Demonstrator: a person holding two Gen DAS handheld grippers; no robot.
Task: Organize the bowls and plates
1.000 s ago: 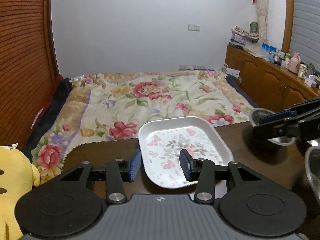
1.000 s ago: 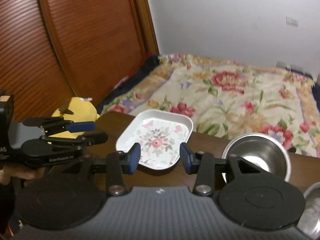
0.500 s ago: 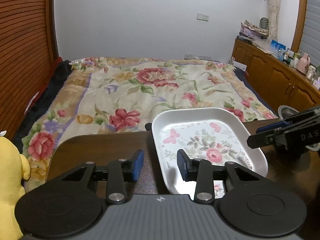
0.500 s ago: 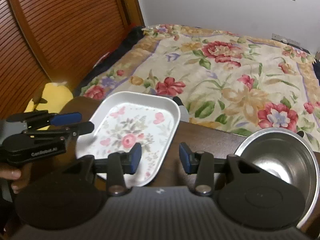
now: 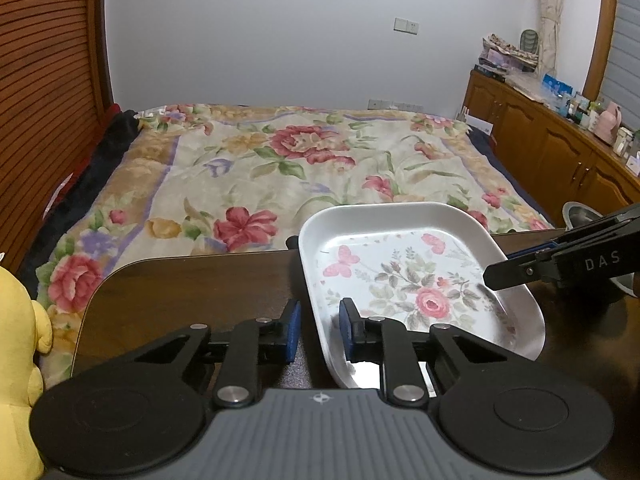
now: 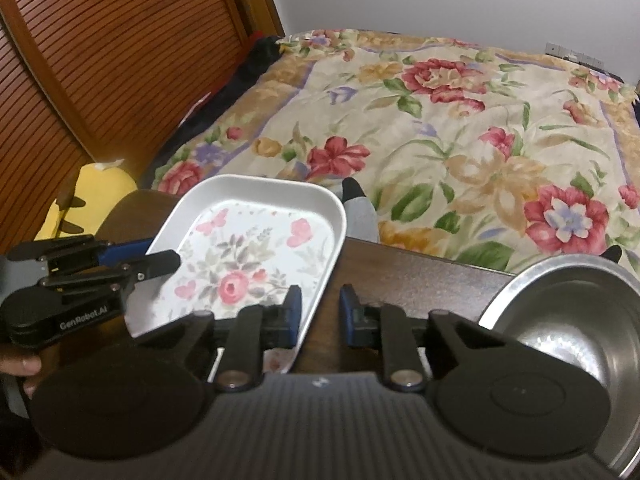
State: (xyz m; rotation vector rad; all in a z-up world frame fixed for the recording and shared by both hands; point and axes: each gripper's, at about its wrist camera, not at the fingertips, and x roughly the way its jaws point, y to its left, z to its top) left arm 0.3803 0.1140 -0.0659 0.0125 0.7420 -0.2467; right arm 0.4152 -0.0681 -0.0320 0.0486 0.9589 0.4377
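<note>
I note my left gripper [image 5: 319, 332] and right gripper [image 6: 320, 314] straddling opposite rims of the floral plate [image 5: 404, 280] on the table [image 5: 192, 292], jaws just closing, pads not visibly pressing. Only the right view shows the steel bowl [image 6: 576, 320] whole.

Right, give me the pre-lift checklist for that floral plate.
1. Left gripper straddles the floral plate's left rim: ok.
2. Right gripper straddles its right rim: ok.
3. Jaws have just been closing; pads pressing the rim: not ok, gaps still show.
4. Plate flat on the wooden table: cannot tell.
5. Steel bowl apart from the plate: ok.
6. Plate empty: ok.
</note>
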